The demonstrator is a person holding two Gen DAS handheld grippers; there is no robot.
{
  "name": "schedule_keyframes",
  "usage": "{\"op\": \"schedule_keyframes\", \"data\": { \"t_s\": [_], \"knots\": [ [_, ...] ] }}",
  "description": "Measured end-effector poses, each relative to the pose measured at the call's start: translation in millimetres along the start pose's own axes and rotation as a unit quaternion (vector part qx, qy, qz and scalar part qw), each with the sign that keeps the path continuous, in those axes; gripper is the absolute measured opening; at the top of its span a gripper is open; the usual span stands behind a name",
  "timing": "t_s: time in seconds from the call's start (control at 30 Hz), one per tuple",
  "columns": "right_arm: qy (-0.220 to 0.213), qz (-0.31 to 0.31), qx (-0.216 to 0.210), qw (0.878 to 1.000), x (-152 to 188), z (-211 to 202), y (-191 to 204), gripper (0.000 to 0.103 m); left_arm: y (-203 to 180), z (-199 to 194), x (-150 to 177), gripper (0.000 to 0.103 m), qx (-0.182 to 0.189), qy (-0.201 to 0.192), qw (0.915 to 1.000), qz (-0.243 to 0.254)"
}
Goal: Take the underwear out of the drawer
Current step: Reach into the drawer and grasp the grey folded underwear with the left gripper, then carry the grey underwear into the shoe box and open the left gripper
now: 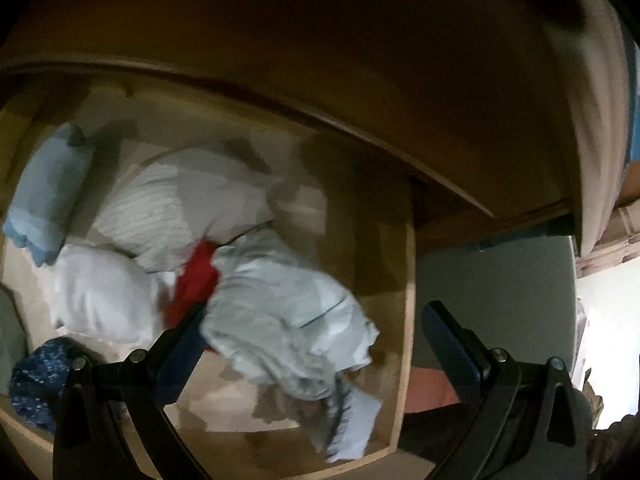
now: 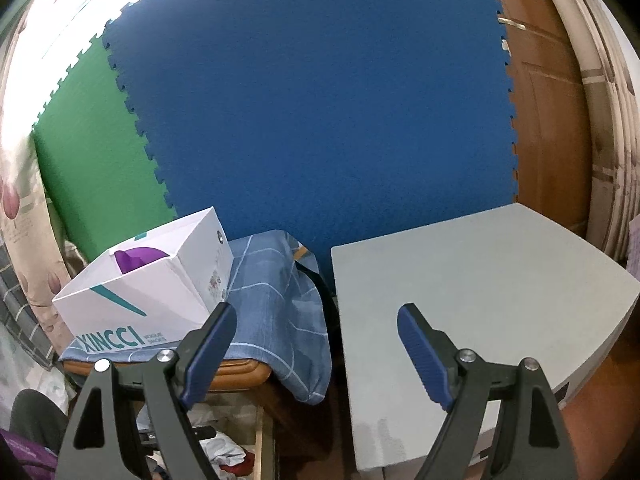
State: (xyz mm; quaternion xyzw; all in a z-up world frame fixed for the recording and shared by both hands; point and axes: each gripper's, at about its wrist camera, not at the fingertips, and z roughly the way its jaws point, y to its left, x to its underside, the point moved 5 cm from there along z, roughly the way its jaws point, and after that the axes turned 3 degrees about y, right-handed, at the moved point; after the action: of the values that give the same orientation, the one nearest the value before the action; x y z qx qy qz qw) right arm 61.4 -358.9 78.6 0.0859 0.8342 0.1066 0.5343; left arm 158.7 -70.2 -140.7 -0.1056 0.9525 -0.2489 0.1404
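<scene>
Both grippers have their 2 fingers spread wide and hold nothing. Left gripper [image 1: 320,344] hangs over the open drawer [image 1: 406,320], above a blurry pale blue garment [image 1: 288,312] beside red underwear [image 1: 192,284]. Only the right gripper [image 2: 316,344] view shows the grey table [image 2: 472,280] and XINCCI box [image 2: 160,280]; there the drawer is mostly cut off.

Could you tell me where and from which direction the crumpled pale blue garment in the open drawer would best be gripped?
Probably grip the raised bunched fold near the middle of the pale blue garment, coming straight down from above. It lies heaped on top of the other clothes in the drawer, so the folds stand proud, and the open left gripper is already above it.
</scene>
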Motion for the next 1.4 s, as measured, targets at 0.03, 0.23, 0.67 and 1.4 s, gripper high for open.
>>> {"op": "schedule_keyframes", "data": {
  "t_s": [0.03,0.23,0.67,1.4],
  "knots": [
    [0.002,0.001,0.001,1.0,0,1,-1,0.085,-3,1,0,0.101,-0.003,-0.002,1.0,0.006],
    [0.006,0.016,-0.002,1.0,1,3,-8,0.085,0,5,6,0.048,-0.002,0.014,0.9998,0.011],
    [0.014,0.014,0.002,1.0,2,7,-7,0.085,2,-31,19,0.019,-0.009,-0.005,0.9987,0.051],
    [0.025,-0.001,0.01,1.0,3,12,-2,0.085,-33,-188,48,0.019,0.044,-0.098,0.9718,0.21]
  ]
}}
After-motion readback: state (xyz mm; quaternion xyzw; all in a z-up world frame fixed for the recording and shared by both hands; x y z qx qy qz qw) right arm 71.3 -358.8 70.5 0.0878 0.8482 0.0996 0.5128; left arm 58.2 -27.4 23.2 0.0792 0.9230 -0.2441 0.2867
